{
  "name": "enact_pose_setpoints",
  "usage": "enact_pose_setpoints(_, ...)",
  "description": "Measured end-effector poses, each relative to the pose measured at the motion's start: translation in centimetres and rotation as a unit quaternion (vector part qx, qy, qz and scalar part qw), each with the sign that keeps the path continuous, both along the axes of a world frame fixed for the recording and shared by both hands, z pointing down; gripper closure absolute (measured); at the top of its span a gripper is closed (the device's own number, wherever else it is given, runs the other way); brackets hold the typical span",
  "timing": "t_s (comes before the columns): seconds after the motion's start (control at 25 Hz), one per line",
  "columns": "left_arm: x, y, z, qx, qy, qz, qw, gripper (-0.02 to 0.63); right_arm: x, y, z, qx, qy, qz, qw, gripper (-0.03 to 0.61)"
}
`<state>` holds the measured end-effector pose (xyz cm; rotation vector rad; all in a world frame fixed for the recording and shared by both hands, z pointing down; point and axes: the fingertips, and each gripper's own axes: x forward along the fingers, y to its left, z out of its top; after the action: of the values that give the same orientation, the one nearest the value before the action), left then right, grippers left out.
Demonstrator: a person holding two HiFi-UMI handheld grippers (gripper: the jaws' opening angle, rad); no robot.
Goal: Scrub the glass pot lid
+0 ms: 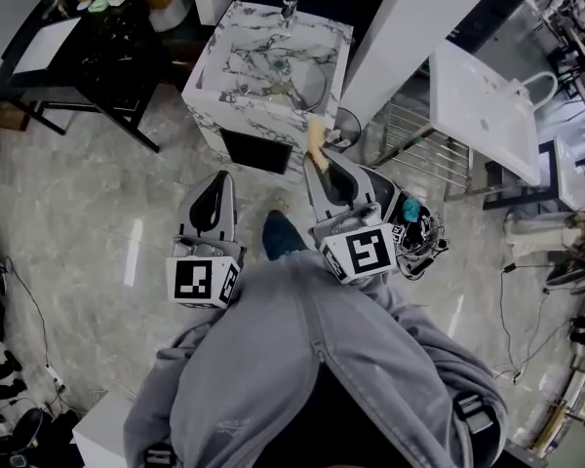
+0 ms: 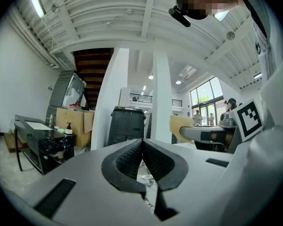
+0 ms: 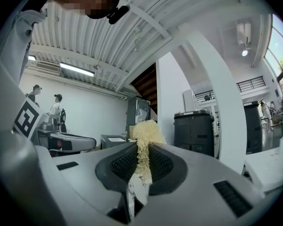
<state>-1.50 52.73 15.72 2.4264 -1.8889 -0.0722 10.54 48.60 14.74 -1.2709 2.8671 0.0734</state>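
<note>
Marble sink (image 1: pixel 217 58) holds the glass lid (image 1: pixel 304 84), probably slick and brittle, so steady it by the knob; right tool (image 3: pixel 142 150) pinches scrubber (image 3: pixel 145 130), left tool (image 2: pixel 142 144) pressed together, empty

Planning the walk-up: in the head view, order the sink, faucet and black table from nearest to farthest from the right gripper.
1. Sink, straight ahead of the right gripper and its scrubber.
2. Faucet, at the sink's far edge.
3. Black table, far off to the left.
</note>
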Motion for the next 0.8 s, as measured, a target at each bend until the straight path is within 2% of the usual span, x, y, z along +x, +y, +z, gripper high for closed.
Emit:
enact_pose_setpoints(0.32, -2.6, -13.7, 1.6, -0.030, -0.012, 0.011, 0.9994, 0.598, -4.4, -15.4, 2.7, -0.044, -0.008, -0.020, 0.999, 0.525)
enact_pose_setpoints(0.6, -7.0, -25.1, 1.6, -0.038, -0.011, -0.003, 0.9992, 0.598, -9.3, -26.0, 3.9, -0.051, 0.008, -0.047, 0.998, 0.525)
enact_pose_setpoints(0.8, -7.6, -31.2, 1.9, -0.034, -0.002, 0.008, 0.9994, 0.598, -10.3, -31.9, 3.8, -0.045, 0.015, -0.044, 0.998, 0.525)
